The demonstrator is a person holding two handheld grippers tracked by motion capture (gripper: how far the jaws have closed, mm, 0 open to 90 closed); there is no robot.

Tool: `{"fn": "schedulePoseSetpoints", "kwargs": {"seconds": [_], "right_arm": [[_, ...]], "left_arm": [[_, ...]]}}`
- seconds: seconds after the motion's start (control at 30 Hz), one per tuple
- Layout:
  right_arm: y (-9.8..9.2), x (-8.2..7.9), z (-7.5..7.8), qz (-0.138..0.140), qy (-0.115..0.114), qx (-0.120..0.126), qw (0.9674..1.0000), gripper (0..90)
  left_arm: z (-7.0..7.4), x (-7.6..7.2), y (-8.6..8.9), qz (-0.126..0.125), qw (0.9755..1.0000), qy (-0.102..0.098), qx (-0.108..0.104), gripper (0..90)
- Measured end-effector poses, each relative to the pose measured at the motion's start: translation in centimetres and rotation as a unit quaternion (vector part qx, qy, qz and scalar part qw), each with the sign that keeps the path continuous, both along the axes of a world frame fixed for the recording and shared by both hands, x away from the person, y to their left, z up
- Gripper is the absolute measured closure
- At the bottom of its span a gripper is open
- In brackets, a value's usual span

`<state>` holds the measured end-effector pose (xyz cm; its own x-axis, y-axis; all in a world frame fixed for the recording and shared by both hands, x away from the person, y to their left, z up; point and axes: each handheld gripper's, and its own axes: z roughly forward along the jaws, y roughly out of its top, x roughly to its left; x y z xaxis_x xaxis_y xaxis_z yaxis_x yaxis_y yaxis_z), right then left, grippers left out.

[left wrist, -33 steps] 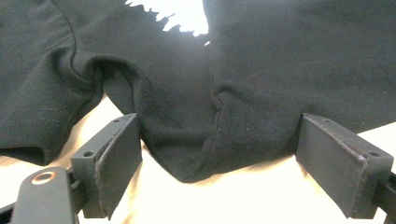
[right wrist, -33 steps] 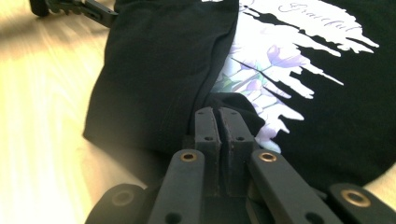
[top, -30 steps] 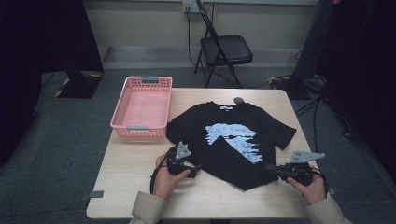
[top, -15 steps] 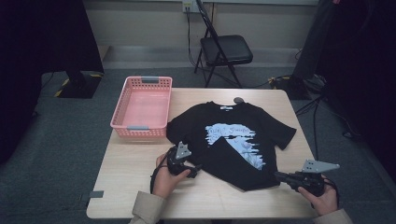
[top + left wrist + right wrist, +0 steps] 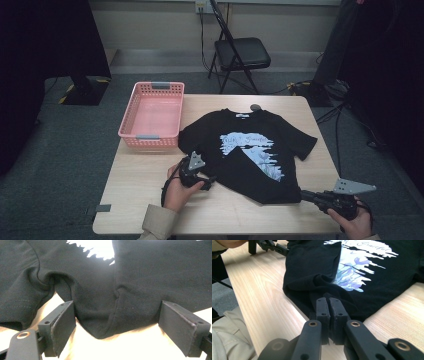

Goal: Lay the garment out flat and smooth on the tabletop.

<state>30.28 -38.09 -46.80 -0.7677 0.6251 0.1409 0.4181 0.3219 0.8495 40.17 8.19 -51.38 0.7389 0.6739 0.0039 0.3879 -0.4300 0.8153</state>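
at the left of the bench (image 5: 150,200) sits an empty pink basket (image 5: 152,115), its near rim just beside the left sleeve (image 5: 192,135) of a black t-shirt (image 5: 250,150). the shirt lies print-up and spread across the middle of the bench, collar toward the far edge, hem toward the person.

the left tongs (image 5: 207,181) rest low on the bench at the shirt's near left corner. in the left gripper view they stand released and wide, one jaw on each side of a bunched fold of hem (image 5: 110,322), with cloth between them but not yet pinched. the left hand (image 5: 180,187) wraps the handle from below, forearm coming in from the bottom edge, tongs pointing right into the cloth.

further right, the right tongs (image 5: 329,307) are clenched, jaws pressed together at the shirt's near right hem. a ridge of cloth rises just ahead of them, and they appear to be grasping the hem edge, though the cloth between the jaws is hard to make out. the right hand (image 5: 350,220) sits low at the bench's near right corner, tongs pointing left toward the shirt.

the step in hand looks like taking both bottom corners ahead of a fold. the next move calls for the left tongs to close on the gathered hem, then for both to lift evenly so the cloth does not slip or drag askew.
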Motion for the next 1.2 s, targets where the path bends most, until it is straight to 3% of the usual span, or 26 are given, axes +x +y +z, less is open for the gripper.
{"fn": "schedulePoseSetpoints", "kwargs": {"seconds": [0.47, 0.93, 1.03, 1.1, 1.2], "right_arm": [[-0.3, -2.5, 0.6, 0.017, -0.013, 0.007, 0.9998, 86.7], [-1.6, -4.0, 0.0, 0.019, -0.005, 0.010, 0.9998, 85.9], [-1.9, -4.2, -0.2, 0.014, -0.003, 0.013, 0.9998, 80.2], [-2.2, -4.1, -0.2, 0.001, -0.001, 0.027, 0.9996, 69.2], [-2.2, -3.8, 0.2, -0.005, -0.007, 0.038, 0.9992, 61.3]], "left_arm": [[0.0, 0.0, 0.0, 0.000, 1.0000, 0.000, 0.000, 14.2], [0.0, 0.0, 0.0, 0.000, 1.0000, 0.000, 0.000, 14.2], [0.0, 0.0, 0.0, 0.000, 1.0000, 0.000, 0.000, 14.2], [0.0, 0.0, 0.0, 0.000, 1.0000, 0.000, 0.000, 14.2], [0.0, 0.0, 0.0, 0.000, 1.0000, 0.000, 0.000, 14.2]]}}
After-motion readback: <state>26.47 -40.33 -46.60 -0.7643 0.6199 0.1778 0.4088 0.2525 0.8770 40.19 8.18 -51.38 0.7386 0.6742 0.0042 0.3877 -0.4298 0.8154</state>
